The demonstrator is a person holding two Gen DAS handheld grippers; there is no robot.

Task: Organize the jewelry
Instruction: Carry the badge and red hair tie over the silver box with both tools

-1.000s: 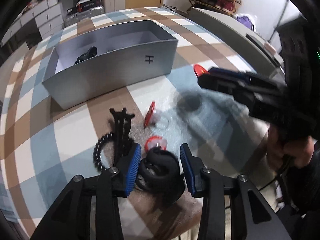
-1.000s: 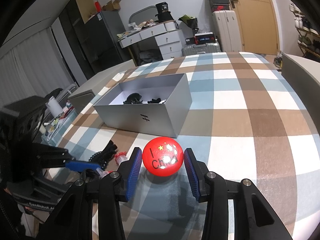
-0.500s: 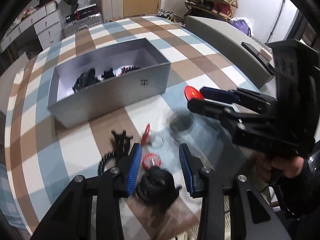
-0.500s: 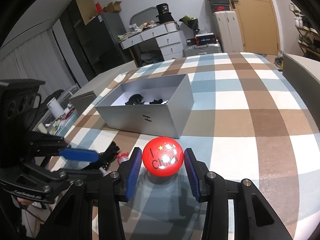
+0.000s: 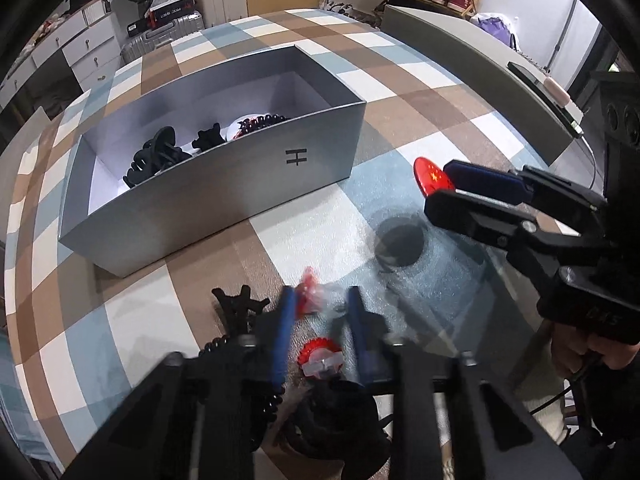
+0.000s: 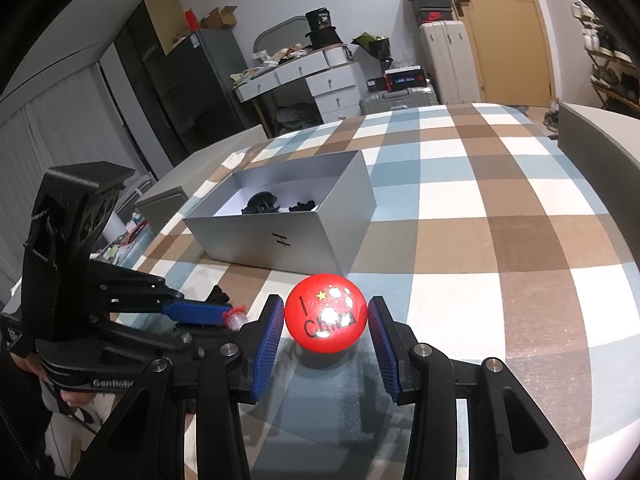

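In the left wrist view my left gripper [image 5: 320, 300] points down at the checked tablecloth, its jaws closing. A small red and clear piece [image 5: 310, 300] sits between the blurred blue pads, which look to touch it on both sides. A second red piece [image 5: 320, 356] lies just behind, beside a black hair claw [image 5: 240, 308], a black bead bracelet [image 5: 224, 344] and a black hair tie [image 5: 336, 412]. My right gripper [image 6: 326, 320] is shut on a round red badge [image 6: 326, 318] printed "I China", held above the cloth, its shadow below. The open grey box [image 5: 240, 184] holds black hair claws [image 5: 156, 156] and a dark bead bracelet [image 5: 256, 122].
The box stands just beyond both grippers on the checked tablecloth [image 6: 500, 200]. A grey padded edge [image 5: 480, 60] runs along the right side. A hand [image 5: 580, 356] grips the right tool. White drawers and suitcases [image 6: 400, 96] stand behind the table.
My left gripper has moved forward off the black hair tie to the red and clear piece, and its jaws have narrowed around it. The right gripper and the badge have stayed still.
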